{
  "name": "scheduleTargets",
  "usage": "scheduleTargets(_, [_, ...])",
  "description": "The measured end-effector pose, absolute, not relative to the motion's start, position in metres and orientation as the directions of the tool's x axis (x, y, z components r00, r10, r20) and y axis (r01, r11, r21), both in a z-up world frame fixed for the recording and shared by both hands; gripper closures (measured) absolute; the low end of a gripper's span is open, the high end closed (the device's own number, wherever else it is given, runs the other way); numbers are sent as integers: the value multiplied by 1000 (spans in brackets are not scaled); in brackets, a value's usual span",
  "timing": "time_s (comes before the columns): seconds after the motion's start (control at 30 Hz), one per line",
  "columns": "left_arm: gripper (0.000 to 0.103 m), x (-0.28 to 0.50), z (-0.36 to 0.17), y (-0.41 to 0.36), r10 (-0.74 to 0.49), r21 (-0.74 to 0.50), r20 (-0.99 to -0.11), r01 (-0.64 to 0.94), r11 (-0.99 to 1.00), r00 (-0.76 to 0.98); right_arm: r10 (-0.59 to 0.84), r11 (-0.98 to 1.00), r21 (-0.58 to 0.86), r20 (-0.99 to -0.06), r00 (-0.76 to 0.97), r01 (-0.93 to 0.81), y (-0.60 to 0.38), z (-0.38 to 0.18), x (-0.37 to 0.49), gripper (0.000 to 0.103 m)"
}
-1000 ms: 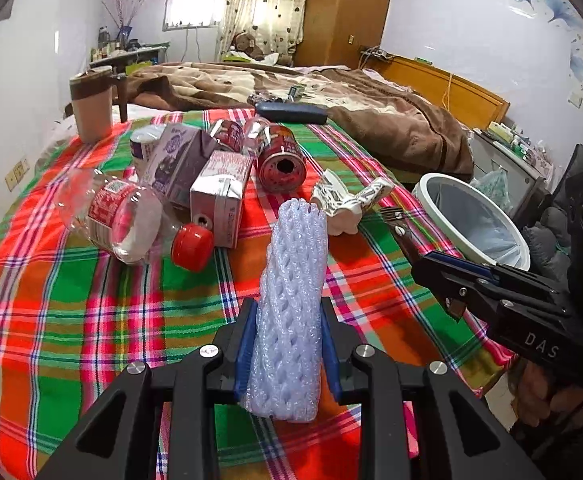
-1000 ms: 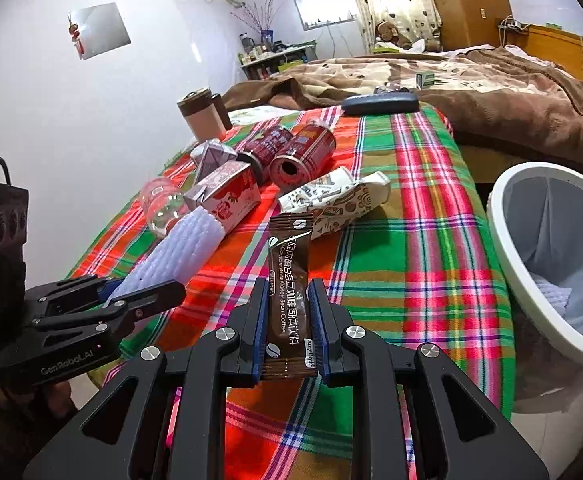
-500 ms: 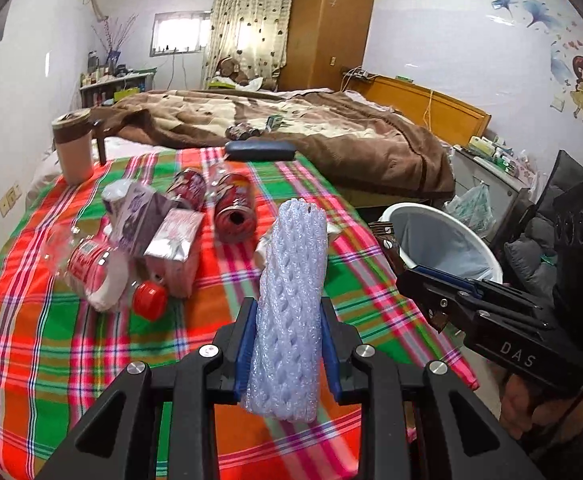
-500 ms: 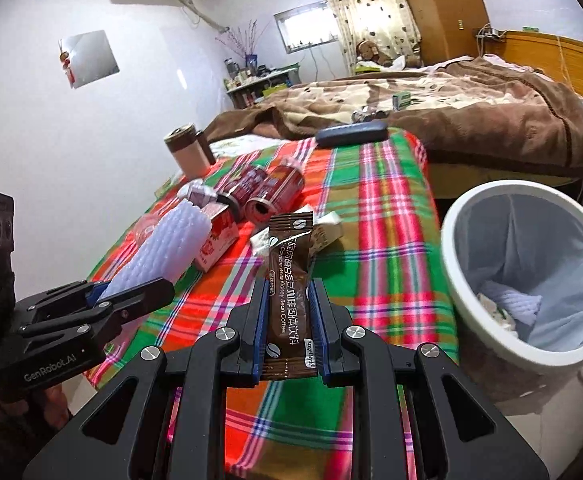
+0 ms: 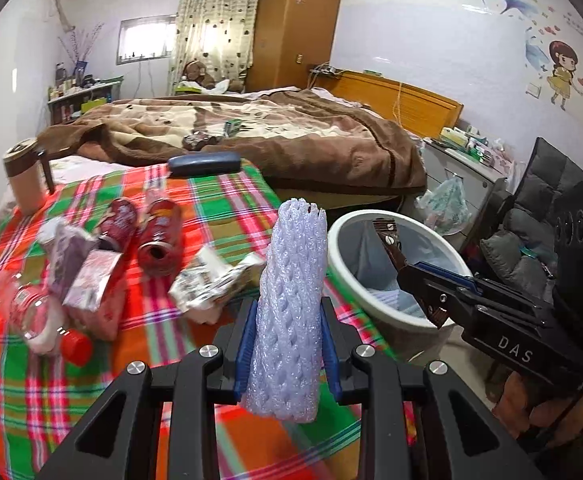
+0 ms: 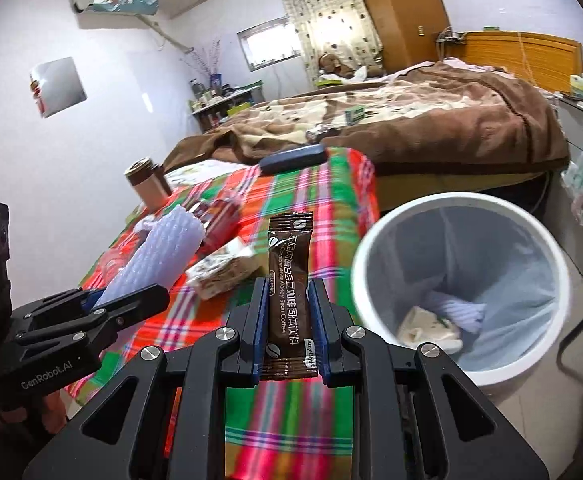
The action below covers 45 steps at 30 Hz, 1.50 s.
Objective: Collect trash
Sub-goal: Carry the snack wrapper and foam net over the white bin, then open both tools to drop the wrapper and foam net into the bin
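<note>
The left gripper (image 5: 287,354) clamped a white foam fruit sleeve (image 5: 291,312) above the plaid bedspread (image 5: 23,392), while the right gripper (image 6: 289,332) pinched a brown coffee sachet (image 6: 289,288) (upright) beside the white trash bin (image 6: 547,344).

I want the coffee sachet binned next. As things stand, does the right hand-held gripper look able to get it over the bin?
Probably yes. The right hand-held gripper grips the sachet upright, and the bin stands open just to its right with nothing between them. The foam net in the left hand-held gripper is off to the other side.
</note>
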<state>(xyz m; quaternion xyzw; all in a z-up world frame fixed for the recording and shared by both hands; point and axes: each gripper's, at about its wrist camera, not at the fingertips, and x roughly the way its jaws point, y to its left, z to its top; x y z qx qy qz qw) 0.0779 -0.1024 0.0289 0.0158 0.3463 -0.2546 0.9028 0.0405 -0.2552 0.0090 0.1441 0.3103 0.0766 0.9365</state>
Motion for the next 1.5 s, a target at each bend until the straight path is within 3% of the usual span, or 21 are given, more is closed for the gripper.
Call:
scheduleTargets(0.43, [73, 104, 26, -178, -524, -184, -652, 557, 810, 547, 82, 957, 271, -597, 798, 105, -308, 3, 48, 82])
scheduleTargets(0.97, [72, 139, -12, -247, -543, -225, -715, 591, 775, 440, 7, 948, 237, -683, 730, 212, -351, -23, 61, 81])
scheduleTargets(1.07, [70, 144, -16, -249, -531, -224, -723, 578, 785, 441, -6, 949, 221, -699, 715, 224, -354, -26, 64, 81])
scheduleTargets(1.17, [57, 146, -17, -247, -537, -228, -718, 579, 783, 444, -15, 956, 194, -719, 695, 221, -353, -30, 66, 80])
scheduleTargets(1.2, [53, 146, -16, -247, -544, -236, -714, 581, 779, 440, -24, 957, 183, -721, 693, 224, -354, -30, 67, 78])
scheduleTargets(1.3, [47, 147, -15, -246, -547, -236, -709, 581, 779, 445, -23, 959, 179, -726, 687, 221, -354, -30, 66, 54])
scheduleTargets(1.5, [46, 143, -9, -240, -551, -238, -698, 578, 781, 457, -17, 955, 194, -718, 696, 223, -355, -24, 61, 51])
